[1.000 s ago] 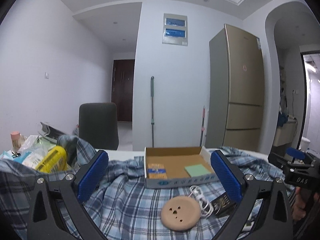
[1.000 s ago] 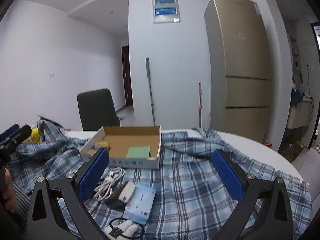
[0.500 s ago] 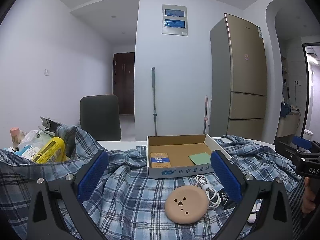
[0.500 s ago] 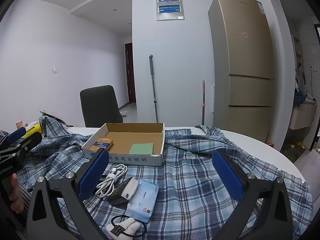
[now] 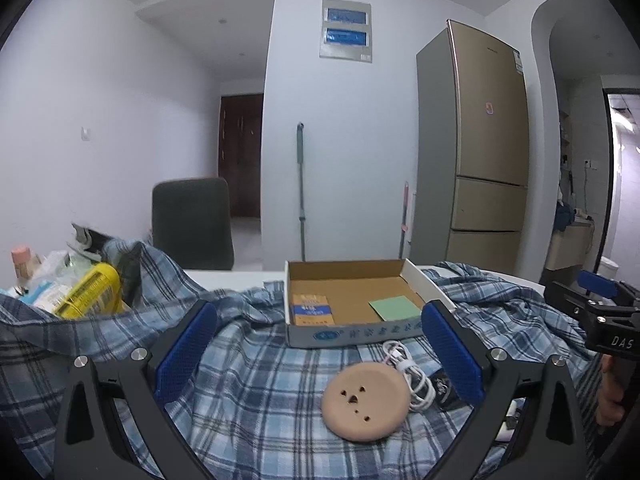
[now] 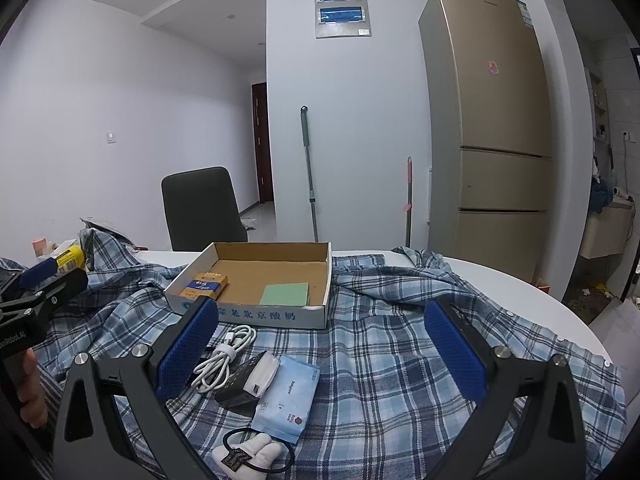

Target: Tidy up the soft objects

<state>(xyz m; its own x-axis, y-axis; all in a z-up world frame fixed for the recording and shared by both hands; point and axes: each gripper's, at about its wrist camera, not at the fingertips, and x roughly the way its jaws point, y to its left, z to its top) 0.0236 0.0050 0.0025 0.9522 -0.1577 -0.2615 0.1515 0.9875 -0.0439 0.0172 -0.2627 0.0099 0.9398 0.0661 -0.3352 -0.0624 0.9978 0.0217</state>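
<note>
- Left wrist view: your left claw stands wide apart and holds nothing, its blue pads raised over the plaid shirt that is spread across the bench.
- Between those pads a round tan disc lies on the shirt, with a coiled white cable touching its right edge.
- Just beyond sits the shallow cardboard box, holding an orange-and-blue packet on its left and a green pad on its right.
- At far left a yellow package rests among other clutter, beside a raised fold of the shirt.
- Right wrist view: your right claw is also wide and empty above the shirt.
- Near its left pad lie the cable, a dark small case, a pale blue tissue pack, and a white soft item looped by a black hair tie.
- Your hand grips the left claw's handle at the left edge.
</note>
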